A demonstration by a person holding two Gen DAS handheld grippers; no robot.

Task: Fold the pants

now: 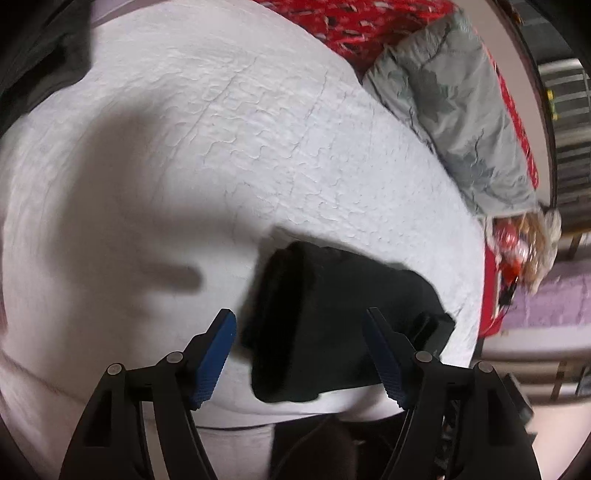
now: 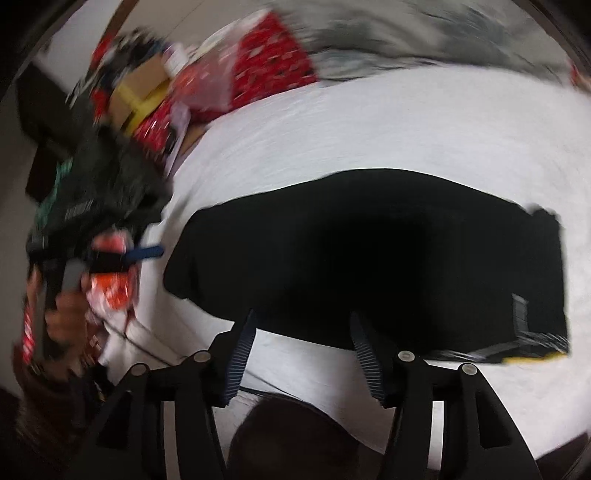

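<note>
Black pants (image 1: 332,314) lie folded into a compact rectangle on a white quilted bedspread (image 1: 221,147). My left gripper (image 1: 301,317) is open and empty, its blue-padded fingers (image 1: 218,354) hovering above the near end of the pants. In the right wrist view the pants (image 2: 369,254) show as a wide black block with a tag at the right end. My right gripper (image 2: 301,321) is open and empty, just at the pants' near edge. The left gripper (image 2: 144,254) shows at the left of that view, held in a hand.
A grey-green quilt (image 1: 454,103) and red patterned fabric (image 1: 354,22) lie at the bed's far side. Cardboard boxes and clutter (image 2: 144,92) stand beyond the bed's left edge. Dark clothing (image 1: 40,48) lies at the far left. The bed's edge runs close below both grippers.
</note>
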